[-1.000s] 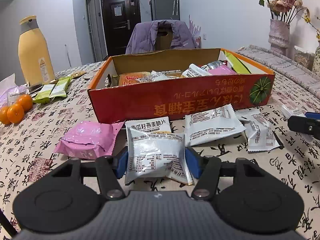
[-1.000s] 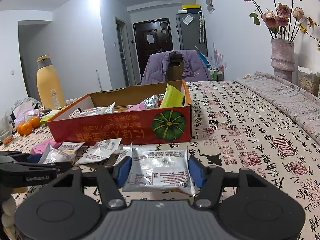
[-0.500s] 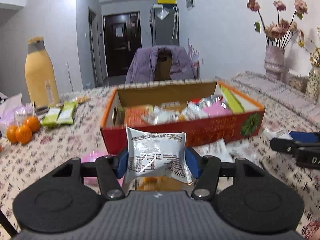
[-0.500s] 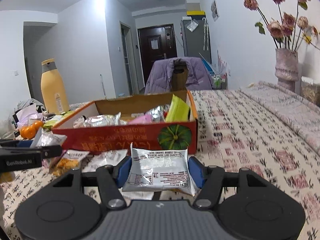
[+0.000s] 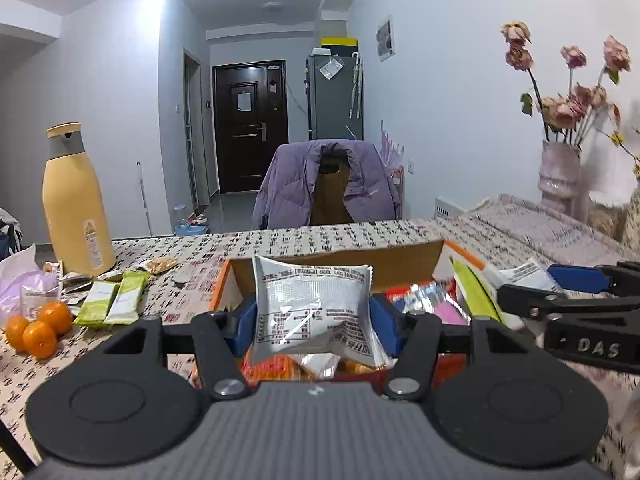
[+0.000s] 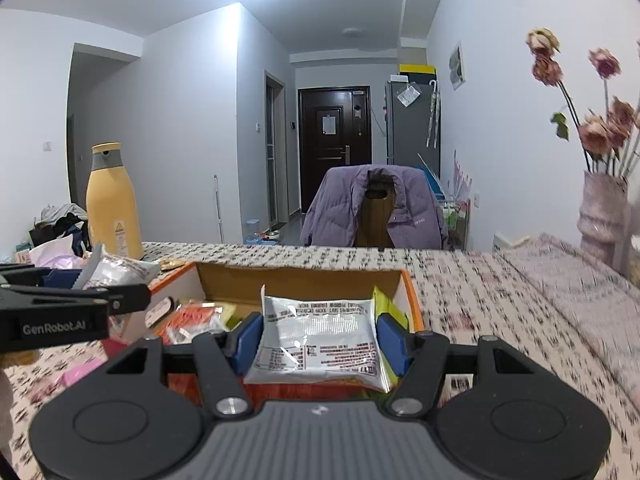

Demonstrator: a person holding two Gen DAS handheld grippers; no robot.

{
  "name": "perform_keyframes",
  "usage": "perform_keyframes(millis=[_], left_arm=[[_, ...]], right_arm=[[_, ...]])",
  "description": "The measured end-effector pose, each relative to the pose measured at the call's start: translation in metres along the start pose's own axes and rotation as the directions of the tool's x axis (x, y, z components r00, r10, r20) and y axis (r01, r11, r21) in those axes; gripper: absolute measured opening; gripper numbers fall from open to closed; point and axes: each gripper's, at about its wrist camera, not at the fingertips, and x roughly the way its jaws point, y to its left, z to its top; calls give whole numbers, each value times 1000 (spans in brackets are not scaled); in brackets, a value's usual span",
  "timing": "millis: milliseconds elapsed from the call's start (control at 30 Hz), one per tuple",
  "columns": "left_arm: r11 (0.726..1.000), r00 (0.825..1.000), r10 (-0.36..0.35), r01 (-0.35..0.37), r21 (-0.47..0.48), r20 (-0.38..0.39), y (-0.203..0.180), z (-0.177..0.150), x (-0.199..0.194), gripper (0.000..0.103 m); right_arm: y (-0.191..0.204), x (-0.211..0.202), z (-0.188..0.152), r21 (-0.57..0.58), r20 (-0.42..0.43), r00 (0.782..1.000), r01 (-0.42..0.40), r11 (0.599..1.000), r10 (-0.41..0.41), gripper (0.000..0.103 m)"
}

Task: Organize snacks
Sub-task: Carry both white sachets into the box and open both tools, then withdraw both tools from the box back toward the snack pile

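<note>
Farthest left on my table [image 5: 328, 240], the oranges [image 5: 38, 326] and two green bars [image 5: 112, 302] sit near the tall yellow bottle [image 5: 76, 204], well apart from the box; I judge they are not part of this load.

My left gripper [image 5: 312, 322] has its blue pads pressed on the sides of a silver snack packet [image 5: 312, 312], jaws partway closed to the packet's width, so the pouch stands upright between them. I hold it above the near-left part of the open cardboard box [image 5: 400, 258], which already holds orange, pink and green wrappers. Gripping by the side edges keeps the bag from folding and lets it fall flat when released.

In the right wrist view the same box [image 6: 296, 280] lies straight ahead, with the left gripper showing at the frame's left edge. My right gripper [image 6: 320, 344] likewise clamps a second silver packet [image 6: 320, 336] by its sides, at a medium opening, over the box's right end beside a green wrapper [image 6: 384, 304] leaning on the orange rim. I keep the two grippers side by side and apart so the packets land in different spots.

Both packets look clear of the front wall; I would say the next step is to lower and let go inside.

At far right a vase of dried flowers [image 6: 604, 212] stands clear.
</note>
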Motion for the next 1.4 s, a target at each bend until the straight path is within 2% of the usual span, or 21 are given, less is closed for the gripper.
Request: perform_keyframes(millis=[167,400,567,700,800,867,967,1033,1100,1167,1400], left_arm=[[999,1000,19,-18,-30,21,1,16,24,60],[996,999,54,-53,-77,5,8,25,66,60],[992,997,76,-77,-97,-13,14,14,93,60],[993,998,59,-61,-103,-26,18,1,105,60],[994,998,46,-49,-97,-33,18,-2,109,60],[994,999,44,-47,-97,-31,18,-4,109,68],[991,999,25,-28,-128,-28,25,-6,107,85],[988,999,24,-28,-154,-26,29,-6,106,102],[985,1000,27,-27,-171,-5,32,-6,102,103],[984,1000,23,-22,-178,6,34,-6,100,103],[985,999,42,-40,-166,8,32,-7,100,103]], right_arm=[[7,30,19,-15,2,1000,2,1000,-2,61],[8,80,30,-8,-23,1000,10,1000,-10,61],[8,107,19,0,-36,999,21,1000,-21,61],[4,118,3,3,-32,999,36,999,-36,61],[5,126,-2,-13,-61,997,35,999,-36,62],[6,125,-3,-27,-62,997,45,999,-47,65],[4,121,-3,-12,-55,998,43,999,-44,76],[2,117,-4,-5,-52,998,47,999,-48,87],[0,115,-4,1,-47,997,59,998,-59,98],[-3,114,-3,2,-41,997,73,997,-73,103],[-8,109,-3,18,-23,996,83,996,-83,103]])
